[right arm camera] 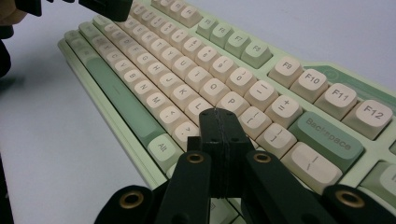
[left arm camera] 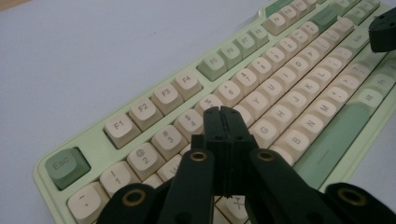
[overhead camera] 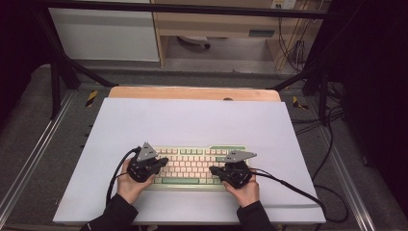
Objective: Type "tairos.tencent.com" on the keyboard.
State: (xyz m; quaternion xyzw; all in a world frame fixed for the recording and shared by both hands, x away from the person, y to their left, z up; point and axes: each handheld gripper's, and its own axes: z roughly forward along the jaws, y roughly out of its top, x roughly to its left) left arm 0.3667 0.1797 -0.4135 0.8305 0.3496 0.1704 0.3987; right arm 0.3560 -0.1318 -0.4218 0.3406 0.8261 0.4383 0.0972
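Note:
A pale green keyboard (overhead camera: 192,166) with cream and green keys lies on the white mat near the front edge. My left gripper (overhead camera: 162,162) hovers over its left end, jaws shut and holding nothing. In the left gripper view its tips (left arm camera: 224,113) stand just above the keyboard (left arm camera: 289,84), over the number and upper letter rows. My right gripper (overhead camera: 213,170) is over the right part, also shut and empty. In the right gripper view its tips (right arm camera: 217,115) hang above the keyboard (right arm camera: 154,70), near the punctuation keys left of Backspace (right arm camera: 327,135). Whether either tip touches a key I cannot tell.
The white mat (overhead camera: 192,120) covers a wooden table (overhead camera: 192,92) inside a black frame. Cables (overhead camera: 308,192) trail from both grippers. Each gripper view also shows the other gripper: the right one (left arm camera: 384,29) and the left one (right arm camera: 105,7).

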